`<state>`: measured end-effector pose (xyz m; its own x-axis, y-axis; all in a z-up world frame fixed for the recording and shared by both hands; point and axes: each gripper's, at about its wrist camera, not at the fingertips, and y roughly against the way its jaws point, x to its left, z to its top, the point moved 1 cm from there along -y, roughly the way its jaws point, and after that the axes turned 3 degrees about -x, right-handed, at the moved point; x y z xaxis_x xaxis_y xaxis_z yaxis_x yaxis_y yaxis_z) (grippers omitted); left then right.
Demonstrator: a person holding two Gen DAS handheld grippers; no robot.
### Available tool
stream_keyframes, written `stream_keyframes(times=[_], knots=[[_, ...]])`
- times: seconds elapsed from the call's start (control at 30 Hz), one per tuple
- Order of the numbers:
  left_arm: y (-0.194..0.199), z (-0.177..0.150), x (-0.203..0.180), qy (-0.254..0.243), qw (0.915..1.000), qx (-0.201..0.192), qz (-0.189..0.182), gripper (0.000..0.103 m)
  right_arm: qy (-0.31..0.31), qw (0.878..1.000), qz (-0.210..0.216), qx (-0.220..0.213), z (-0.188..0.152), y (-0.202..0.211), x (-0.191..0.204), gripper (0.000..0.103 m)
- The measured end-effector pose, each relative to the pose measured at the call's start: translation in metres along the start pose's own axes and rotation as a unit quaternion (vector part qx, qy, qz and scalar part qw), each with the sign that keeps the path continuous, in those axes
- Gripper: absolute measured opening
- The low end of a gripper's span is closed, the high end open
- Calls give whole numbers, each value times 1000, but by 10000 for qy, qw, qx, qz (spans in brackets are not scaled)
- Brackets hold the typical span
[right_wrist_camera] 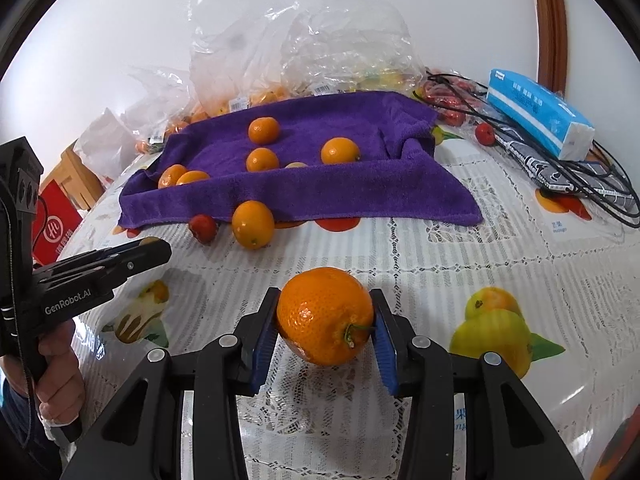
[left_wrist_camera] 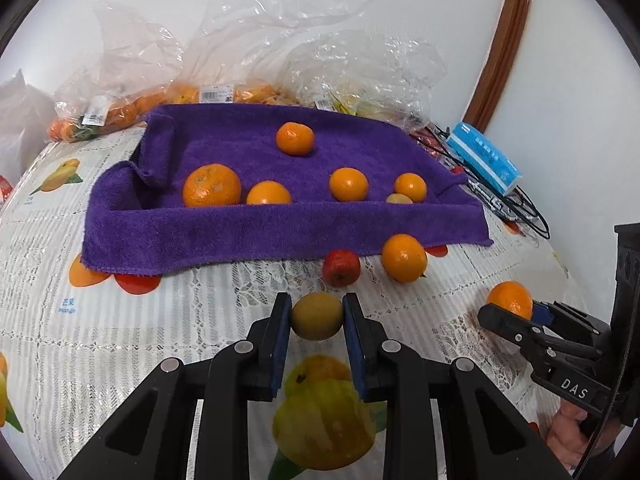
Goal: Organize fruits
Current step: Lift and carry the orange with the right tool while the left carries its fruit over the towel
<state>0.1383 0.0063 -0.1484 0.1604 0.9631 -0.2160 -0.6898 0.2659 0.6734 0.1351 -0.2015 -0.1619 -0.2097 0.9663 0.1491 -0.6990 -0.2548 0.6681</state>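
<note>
Spreading across the whole scene is the table, dressed in a lacy fruit-print cloth, and on it lies the purple towel, its edges rolled up like a shallow tray. Behind that, crinkly clear plastic bags of fruit are heaped against the wall, with a blue tissue pack off to the right atop black cables. Inside the towel sit several oranges, the biggest orange at its left. Just in front of the towel's edge, a loose orange rests beside a small red fruit. Now the hands: the right gripper has its blue pads pressed to both sides of a stemmed mandarin, right at the tablecloth. And the left gripper, narrowed right down, pinches a small greenish-brown fruit between its pads.
</note>
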Motion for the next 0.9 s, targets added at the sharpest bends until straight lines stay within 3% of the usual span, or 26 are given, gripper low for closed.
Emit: stream_keyframes(times=[0.33, 0.9], knots=[[11, 9, 3, 45, 9998, -121, 130, 25, 89, 9997, 105, -224, 20, 10, 9, 43], [6, 87, 14, 175, 9972, -546, 478, 25, 202, 9959, 13, -883, 106, 9, 13, 43]])
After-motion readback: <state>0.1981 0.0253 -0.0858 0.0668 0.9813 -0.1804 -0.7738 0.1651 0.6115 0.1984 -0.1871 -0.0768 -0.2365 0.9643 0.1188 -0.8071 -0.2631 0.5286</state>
